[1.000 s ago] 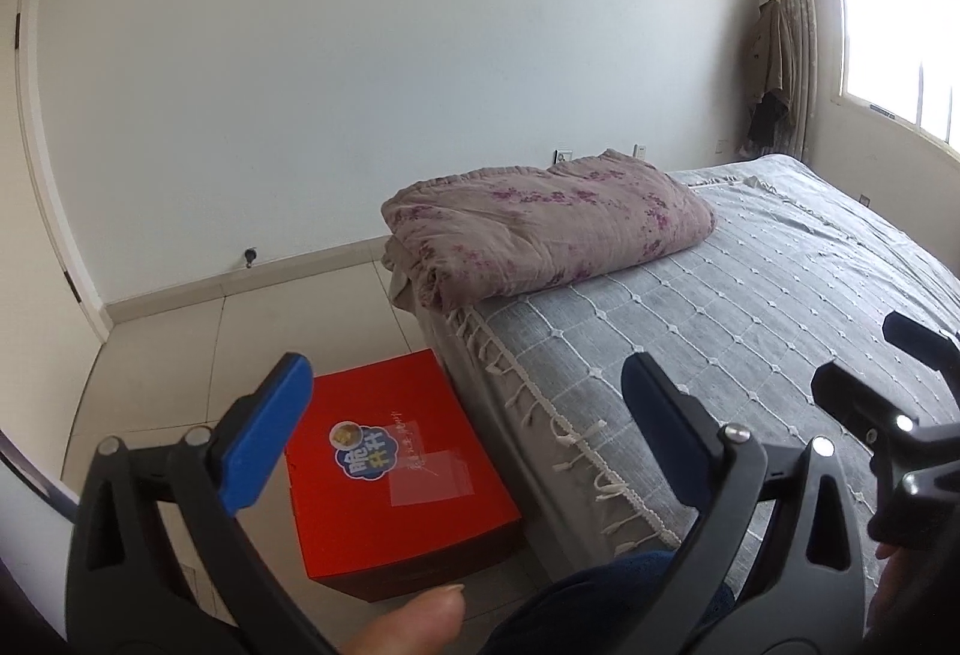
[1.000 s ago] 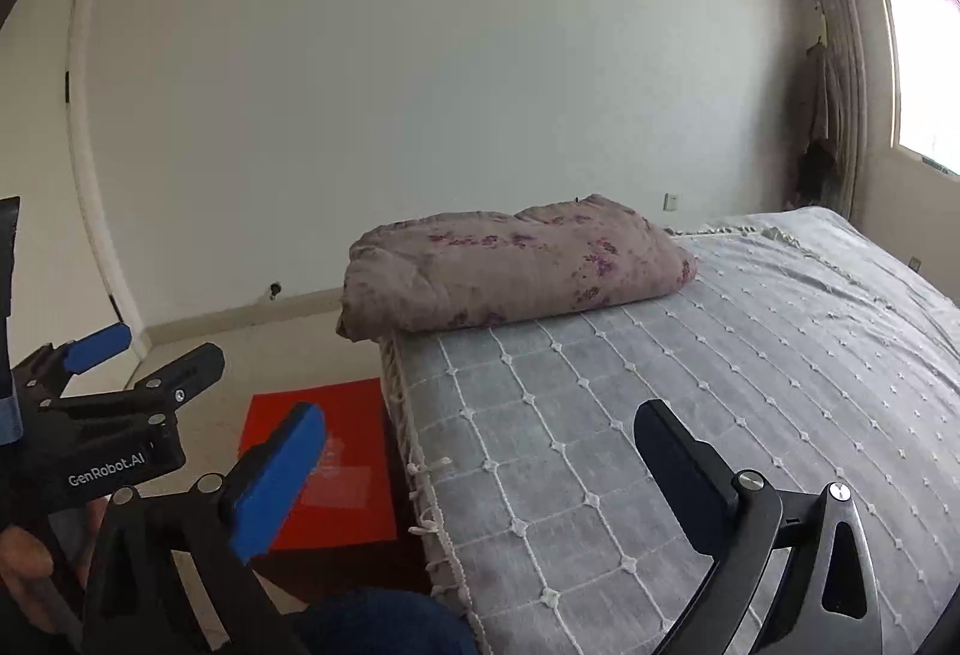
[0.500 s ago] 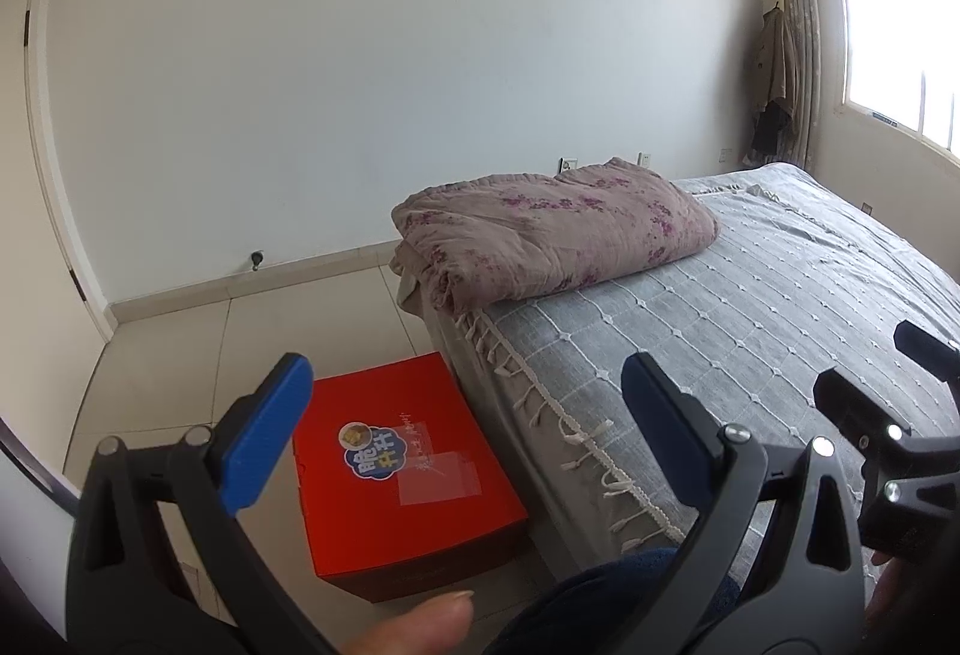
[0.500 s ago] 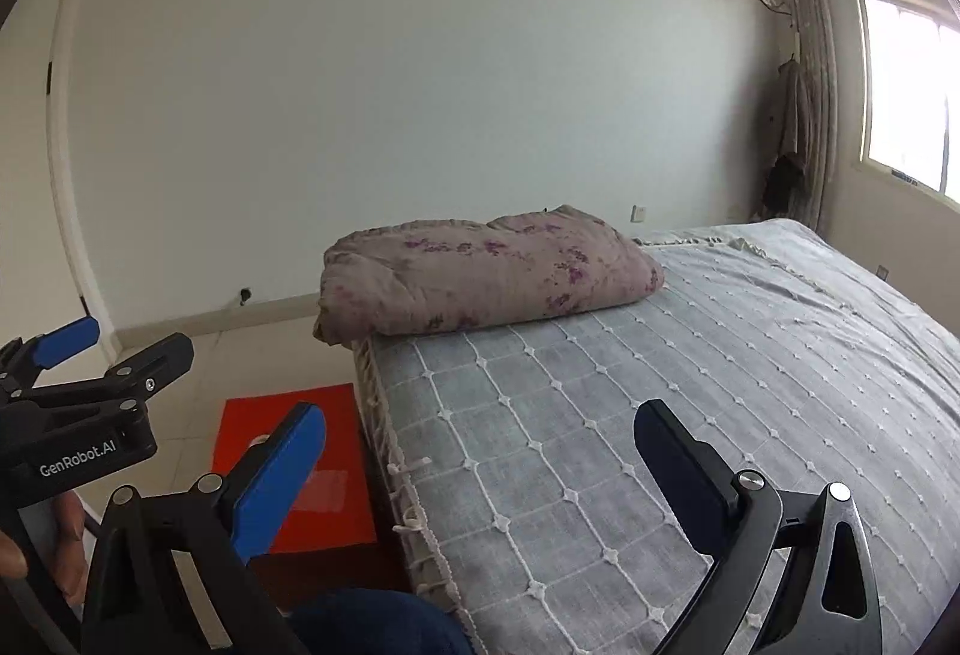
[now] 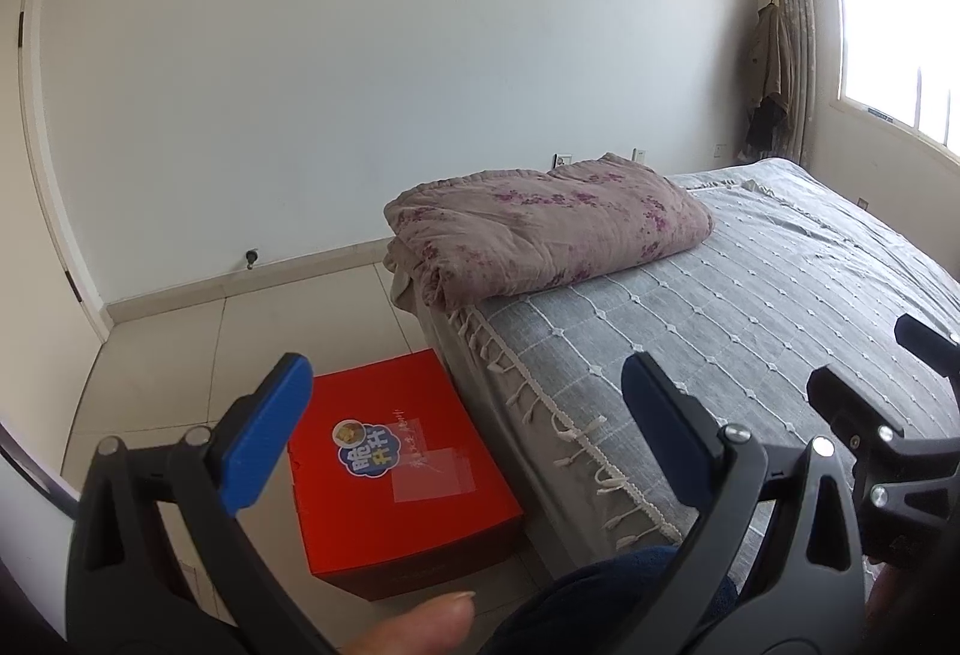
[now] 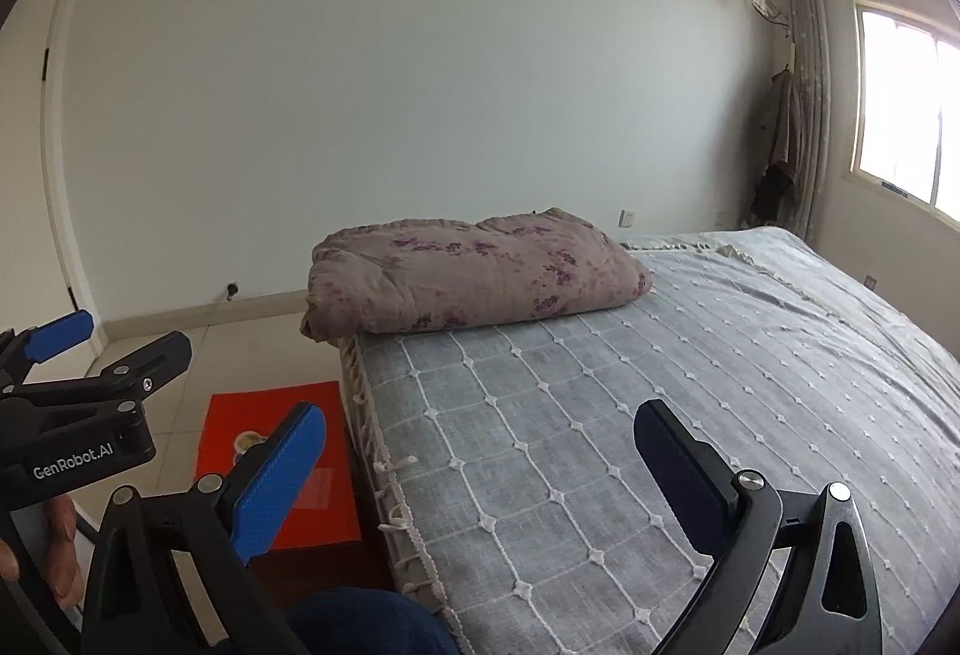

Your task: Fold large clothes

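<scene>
Left gripper (image 5: 462,427) stood with its jaws spread wide, nothing between the blue pads; I read it in the lower half of the left wrist view, hanging over the near corner of the bed (image 5: 750,307) and the tiled floor (image 5: 180,355). Right gripper (image 6: 480,469) likewise held wide apart and empty, in the lower part of the right wrist view, above the grey bedspread (image 6: 660,385) with its white knotted grid. Each tool showed in the other's camera: the right one at the right edge of the left view, the left one at the left edge of the right view, body marked "GenRobot.AI". The only folded textile I could find was a mauve floral quilt (image 5: 546,229), lying folded at the bed's far left corner, centre of both frames, its left end overhanging the fringed edge slightly. Both tools were well apart from it. A red cardboard box (image 5: 396,481) sat on the floor just beside the bed's side, lower centre of the left view. A thumb tip showed at the bottom edge of the left view, next to dark blue cloth (image 5: 600,595) that I could not identify. Window (image 6: 906,108) at upper right, with garments (image 6: 780,144) hung in the corner beside the curtain.
</scene>
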`<act>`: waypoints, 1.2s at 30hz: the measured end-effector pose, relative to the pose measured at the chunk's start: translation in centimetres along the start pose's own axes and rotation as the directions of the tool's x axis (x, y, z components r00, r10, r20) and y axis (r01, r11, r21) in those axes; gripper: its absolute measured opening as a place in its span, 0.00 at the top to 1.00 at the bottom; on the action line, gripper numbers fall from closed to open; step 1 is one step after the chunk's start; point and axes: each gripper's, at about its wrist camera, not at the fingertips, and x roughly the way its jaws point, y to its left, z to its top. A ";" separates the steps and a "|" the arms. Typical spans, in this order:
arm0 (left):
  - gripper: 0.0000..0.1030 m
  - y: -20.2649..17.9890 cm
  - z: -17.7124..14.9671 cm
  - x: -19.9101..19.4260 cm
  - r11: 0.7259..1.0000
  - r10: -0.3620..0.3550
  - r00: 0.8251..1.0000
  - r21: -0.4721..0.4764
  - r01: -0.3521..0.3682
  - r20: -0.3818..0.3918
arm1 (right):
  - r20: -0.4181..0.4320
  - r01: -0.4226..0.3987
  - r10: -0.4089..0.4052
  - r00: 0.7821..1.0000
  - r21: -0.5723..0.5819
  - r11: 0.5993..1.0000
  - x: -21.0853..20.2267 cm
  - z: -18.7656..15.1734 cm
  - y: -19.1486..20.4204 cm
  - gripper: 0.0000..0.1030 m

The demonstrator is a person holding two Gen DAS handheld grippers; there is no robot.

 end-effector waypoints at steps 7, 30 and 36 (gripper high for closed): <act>0.01 -0.7 -0.1 -0.2 1.000 -0.011 1.000 0.007 0.011 -0.002 | 0.002 0.006 -0.006 1.000 -0.001 1.000 0.1 0.0 -0.2 0.00; 0.01 -1.0 0.1 0.1 0.999 -0.010 1.000 0.031 0.010 -0.007 | 0.006 0.027 -0.027 1.000 0.014 1.000 0.2 0.1 -0.6 0.00; 0.01 -0.8 0.3 0.5 0.999 -0.024 1.000 0.029 0.024 -0.009 | 0.006 0.029 -0.029 1.000 0.014 0.999 0.1 0.2 -0.8 0.00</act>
